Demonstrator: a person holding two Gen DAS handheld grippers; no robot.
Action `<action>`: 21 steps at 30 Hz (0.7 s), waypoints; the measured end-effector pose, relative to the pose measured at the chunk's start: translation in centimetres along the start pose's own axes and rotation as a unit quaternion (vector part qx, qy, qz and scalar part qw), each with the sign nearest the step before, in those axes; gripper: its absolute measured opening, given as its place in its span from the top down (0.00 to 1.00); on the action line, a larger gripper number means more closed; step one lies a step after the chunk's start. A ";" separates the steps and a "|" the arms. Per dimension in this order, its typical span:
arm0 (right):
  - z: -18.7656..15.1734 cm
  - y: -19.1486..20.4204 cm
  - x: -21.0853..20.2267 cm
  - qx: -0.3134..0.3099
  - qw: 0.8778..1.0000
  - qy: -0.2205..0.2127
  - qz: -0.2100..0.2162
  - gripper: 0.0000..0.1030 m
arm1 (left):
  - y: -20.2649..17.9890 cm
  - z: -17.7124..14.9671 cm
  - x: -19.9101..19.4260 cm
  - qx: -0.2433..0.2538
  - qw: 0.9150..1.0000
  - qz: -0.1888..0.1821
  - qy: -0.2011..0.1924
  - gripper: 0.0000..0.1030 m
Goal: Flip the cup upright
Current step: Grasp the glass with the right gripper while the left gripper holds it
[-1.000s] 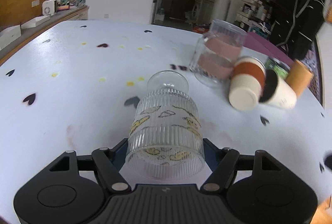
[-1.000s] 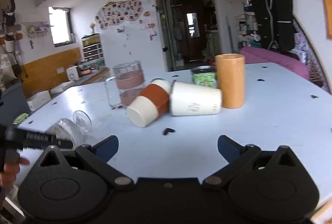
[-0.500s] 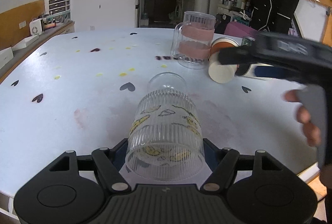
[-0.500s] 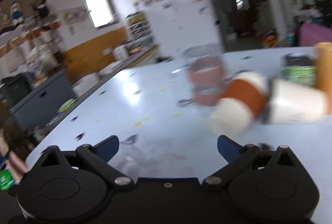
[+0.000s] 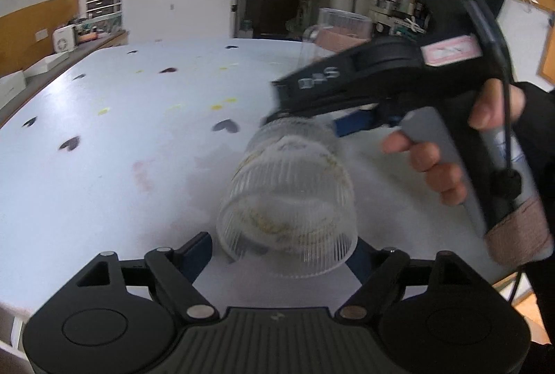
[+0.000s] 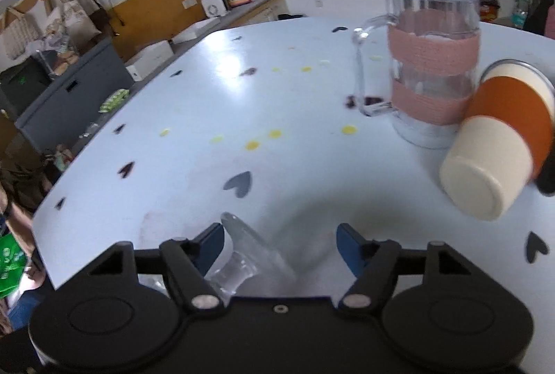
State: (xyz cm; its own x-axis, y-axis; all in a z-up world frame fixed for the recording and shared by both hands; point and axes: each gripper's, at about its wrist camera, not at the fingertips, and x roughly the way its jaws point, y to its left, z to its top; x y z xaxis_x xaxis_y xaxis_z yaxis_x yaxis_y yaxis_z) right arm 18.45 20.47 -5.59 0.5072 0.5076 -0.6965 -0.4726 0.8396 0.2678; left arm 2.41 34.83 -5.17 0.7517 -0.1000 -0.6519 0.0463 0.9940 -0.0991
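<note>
We see the ribbed glass cup (image 5: pixel 288 197) lying between our left gripper's (image 5: pixel 282 247) spread fingers; our right gripper (image 6: pixel 279 240) straddles its base, jaws wide, gripping nothing.

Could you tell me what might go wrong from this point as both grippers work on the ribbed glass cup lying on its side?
1. The ribbed glass cup lies on its side between the open left gripper; smooth and round, it could roll or slip free.
2. The right gripper is open around the cup's base end; if the two push unevenly, the glass might skid across the table.
3. The glass mug and the tipped orange-banded cup stand nearby and could be knocked.
</note>
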 end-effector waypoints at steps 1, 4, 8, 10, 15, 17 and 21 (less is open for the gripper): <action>-0.1 -0.1 -0.1 -0.005 1.000 -0.001 -0.010 0.31 | 0.4 -0.1 -0.1 -0.006 1.000 0.005 -0.002 0.20; -0.4 -0.8 -0.8 -0.007 1.000 -0.002 -0.027 0.29 | 2.0 -0.4 -0.5 -0.029 0.999 0.011 -0.007 0.20; -1.3 -1.4 -1.8 -0.021 0.999 0.009 -0.048 0.29 | 3.8 -0.2 -0.6 -0.062 0.998 0.026 -0.017 0.20; -1.8 -1.5 -2.6 -0.025 0.999 0.013 -0.044 0.29 | 4.4 0.1 -0.4 -0.077 0.996 0.030 -0.021 0.20; -3.4 -0.4 -4.5 -0.042 0.999 0.014 -0.023 0.29 | 5.5 0.9 0.3 -0.102 0.994 0.034 -0.030 0.20; -3.8 -0.1 -5.2 -0.038 0.999 0.016 -0.019 0.29 | 6.0 1.2 0.6 -0.112 0.993 0.037 -0.033 0.20; -4.6 0.8 -5.9 -0.035 0.999 0.031 0.011 0.29 | 6.7 1.8 1.1 -0.131 0.990 0.032 -0.038 0.20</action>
State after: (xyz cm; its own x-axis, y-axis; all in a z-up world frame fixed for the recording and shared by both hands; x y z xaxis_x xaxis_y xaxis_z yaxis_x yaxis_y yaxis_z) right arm 11.81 17.27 -4.34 0.4521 0.5110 -0.7311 -0.5331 0.8119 0.2378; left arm 4.74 41.49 -5.19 0.7957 -0.0237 -0.6052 -0.1671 0.9519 -0.2570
